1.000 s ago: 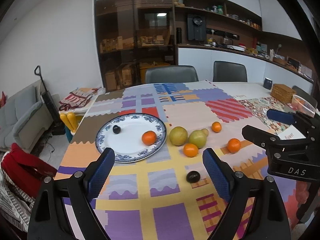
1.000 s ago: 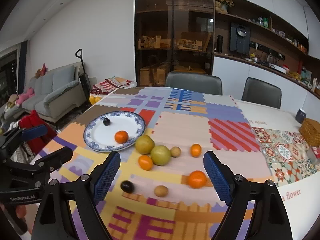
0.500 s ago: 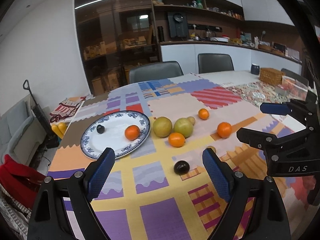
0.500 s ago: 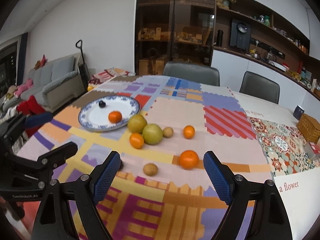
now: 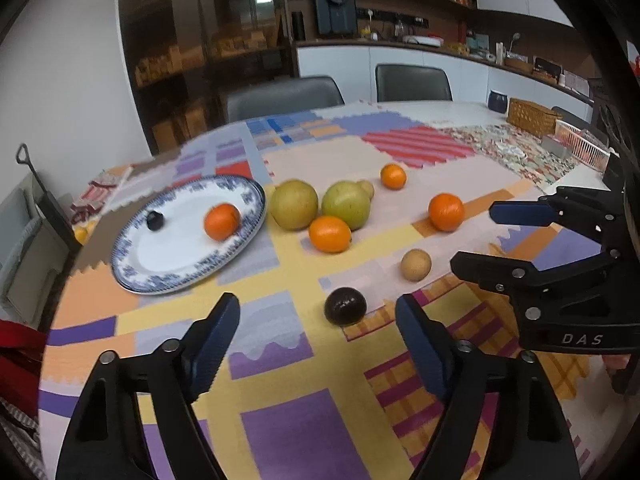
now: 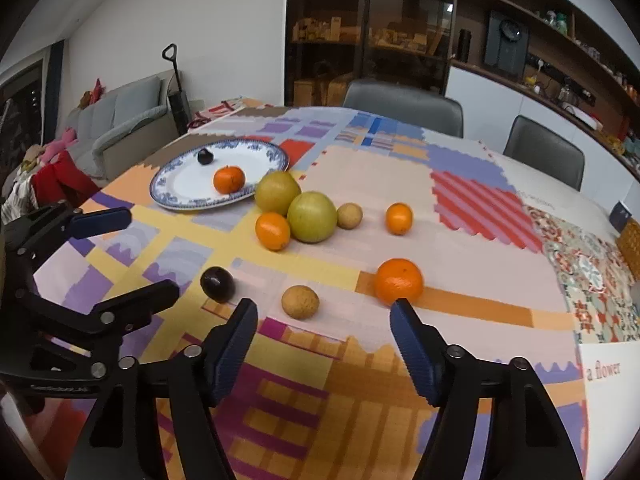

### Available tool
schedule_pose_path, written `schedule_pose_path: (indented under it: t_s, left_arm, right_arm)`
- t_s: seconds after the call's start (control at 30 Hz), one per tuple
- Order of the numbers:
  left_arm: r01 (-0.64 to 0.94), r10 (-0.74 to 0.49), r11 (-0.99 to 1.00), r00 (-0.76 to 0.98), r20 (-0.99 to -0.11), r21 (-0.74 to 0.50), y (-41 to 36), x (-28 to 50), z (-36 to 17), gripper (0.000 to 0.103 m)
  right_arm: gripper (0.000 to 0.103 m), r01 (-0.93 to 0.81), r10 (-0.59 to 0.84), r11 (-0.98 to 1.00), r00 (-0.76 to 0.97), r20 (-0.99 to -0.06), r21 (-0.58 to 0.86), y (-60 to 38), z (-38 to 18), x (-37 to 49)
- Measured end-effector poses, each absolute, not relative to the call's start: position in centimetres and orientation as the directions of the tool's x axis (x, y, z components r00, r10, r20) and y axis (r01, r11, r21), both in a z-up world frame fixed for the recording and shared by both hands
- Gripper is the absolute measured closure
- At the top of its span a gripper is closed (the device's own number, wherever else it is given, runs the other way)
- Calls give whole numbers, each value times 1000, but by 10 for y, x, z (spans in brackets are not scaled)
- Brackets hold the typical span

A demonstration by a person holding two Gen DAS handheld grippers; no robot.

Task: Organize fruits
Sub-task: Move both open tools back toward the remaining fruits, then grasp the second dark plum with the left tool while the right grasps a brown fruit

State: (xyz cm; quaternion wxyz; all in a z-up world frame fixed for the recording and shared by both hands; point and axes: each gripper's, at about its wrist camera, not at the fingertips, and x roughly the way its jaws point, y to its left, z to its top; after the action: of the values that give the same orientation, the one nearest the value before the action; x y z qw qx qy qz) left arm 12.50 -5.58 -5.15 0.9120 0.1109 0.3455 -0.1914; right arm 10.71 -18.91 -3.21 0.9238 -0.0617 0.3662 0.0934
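Patchwork tablecloth over a dining table, kitchen shelves and two grey chairs behind. Blue-rimmed plate at far left already has a dark plum and an orange on it; the rest of the fruit is loose on the cloth to its right. Left gripper: jaws apart and closing, nothing between the pads yet, and the dark fruit sits just ahead of the tips, slightly toward the right finger. Right gripper: also apart and closing, empty, with the small brown fruit just ahead and roughly centred, and the big orange touching distance off its right tip. Both fruits are round (no long axis to line up with), so only centring matters. Likely plan: left takes the dark fruit, right takes the brown one, each being the nearer hand. Left needs a small shift right before clamping.
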Motion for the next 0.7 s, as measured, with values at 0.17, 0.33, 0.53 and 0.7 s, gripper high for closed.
schedule_pose_path:
  t_s: [0.17, 0.33, 0.53, 0.7]
  left_arm:
    - [456, -279, 887, 646, -711, 66, -64, 135, -65, 36]
    - [476, -279, 877, 617, -736, 67, -72, 142, -74, 44]
    - [476, -275, 878, 590, -759, 52, -75, 152, -80, 53]
    - [481, -280, 876, 565, -776, 34, -76, 157, -85, 62]
  right_arm:
    - [47, -235, 155, 972, 669, -727, -9, -190, -48, 120]
    - [53, -247, 179, 969, 641, -747, 20, -189, -58, 129]
    - [60, -270, 197, 962, 624, -756, 27, -183, -65, 139]
    - [64, -277, 201, 960, 613, -764, 31, -180, -69, 146]
